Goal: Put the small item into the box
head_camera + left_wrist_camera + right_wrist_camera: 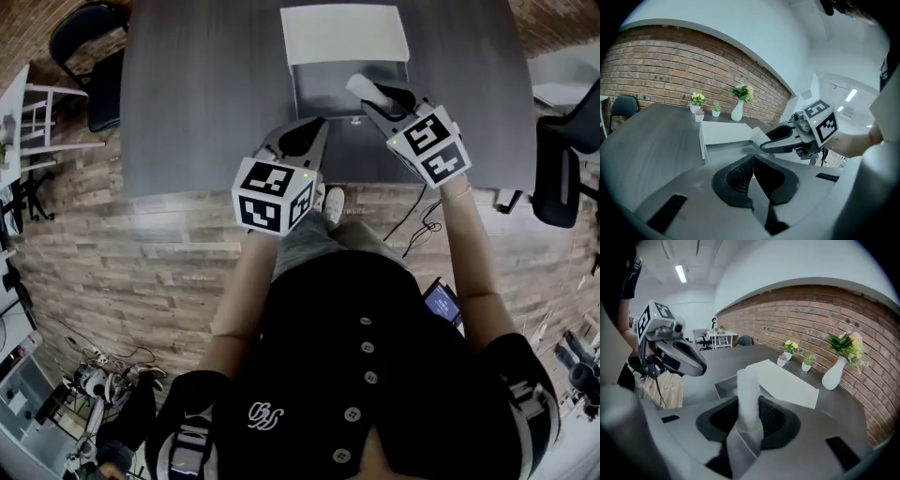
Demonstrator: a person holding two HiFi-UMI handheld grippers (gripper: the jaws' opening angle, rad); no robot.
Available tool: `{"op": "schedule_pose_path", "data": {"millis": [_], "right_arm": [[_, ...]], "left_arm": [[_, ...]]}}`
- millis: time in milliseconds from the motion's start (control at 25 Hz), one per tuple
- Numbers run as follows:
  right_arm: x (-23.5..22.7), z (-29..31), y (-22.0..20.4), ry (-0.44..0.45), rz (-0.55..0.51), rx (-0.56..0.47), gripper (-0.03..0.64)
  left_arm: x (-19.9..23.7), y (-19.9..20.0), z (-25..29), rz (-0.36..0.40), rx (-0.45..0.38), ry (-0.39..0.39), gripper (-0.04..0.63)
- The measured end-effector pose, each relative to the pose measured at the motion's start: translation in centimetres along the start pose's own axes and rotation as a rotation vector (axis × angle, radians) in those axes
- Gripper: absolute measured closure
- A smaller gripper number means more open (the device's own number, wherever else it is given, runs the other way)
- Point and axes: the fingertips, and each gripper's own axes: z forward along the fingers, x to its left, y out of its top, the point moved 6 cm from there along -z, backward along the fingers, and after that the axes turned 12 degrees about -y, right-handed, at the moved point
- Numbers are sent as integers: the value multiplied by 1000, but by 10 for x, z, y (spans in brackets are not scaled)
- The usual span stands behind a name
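A grey box (347, 89) stands open on the dark table, its white lid (345, 34) folded back on the far side. My right gripper (373, 101) is shut on a small white item (749, 397) that sticks out past the jaw tips (359, 87), over the box's near right part. In the left gripper view the same white item (758, 136) shows at the right gripper's tip, above the box (726, 150). My left gripper (302, 139) hovers at the table's near edge, left of the box, jaws shut with nothing between them (751, 174).
The grey table (206, 94) ends at a near edge by my knees. Black chairs stand at the far left (89, 47) and at the right (562, 159). Small plant pots and a white vase (834, 369) line the table's far end by a brick wall.
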Motion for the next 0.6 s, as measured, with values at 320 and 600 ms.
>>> {"op": "schedule_pose_path", "data": {"millis": [320,600], "right_arm": [[-3,74,-21,70,-207,155,479],[0,108,-40,162,-314,248,477]], "left_arm": [[19,-7,18,-53,-4,3,581],[32,-20,23,-132,5,29,581]]}}
